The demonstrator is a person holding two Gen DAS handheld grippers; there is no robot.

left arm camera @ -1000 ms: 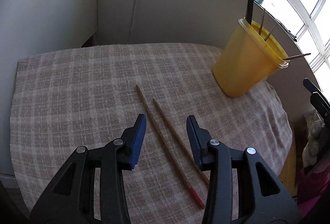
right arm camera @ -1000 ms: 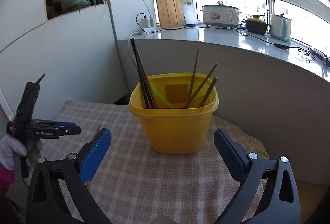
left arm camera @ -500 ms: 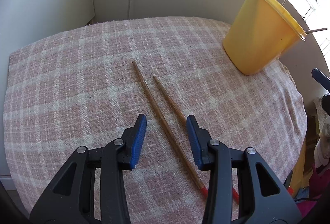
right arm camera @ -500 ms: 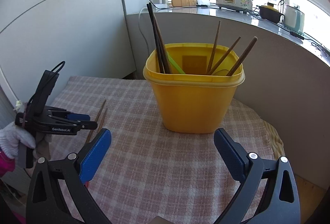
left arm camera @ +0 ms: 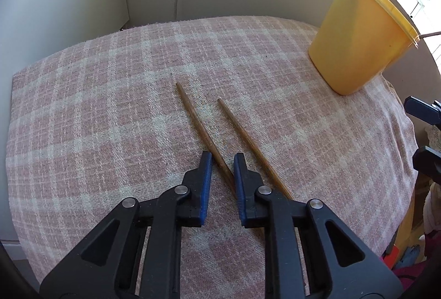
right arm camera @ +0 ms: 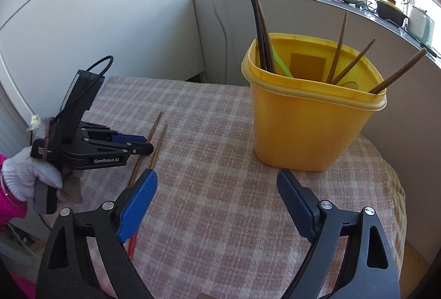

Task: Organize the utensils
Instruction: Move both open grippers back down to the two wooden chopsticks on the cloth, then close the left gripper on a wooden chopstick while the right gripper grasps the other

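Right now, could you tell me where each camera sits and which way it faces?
Left wrist: on the left hand-held gripper, looking down at two chopsticks on the cloth; its fingers show.
Right wrist: on the right hand-held gripper, facing the tub; its fingers show.
Shared: chopsticks, tub, cloth.

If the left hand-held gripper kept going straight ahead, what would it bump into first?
Probably the nearer chopstick, already lying between the left hand-held gripper fingers; beyond it only the checked cloth, though depth is uncertain.
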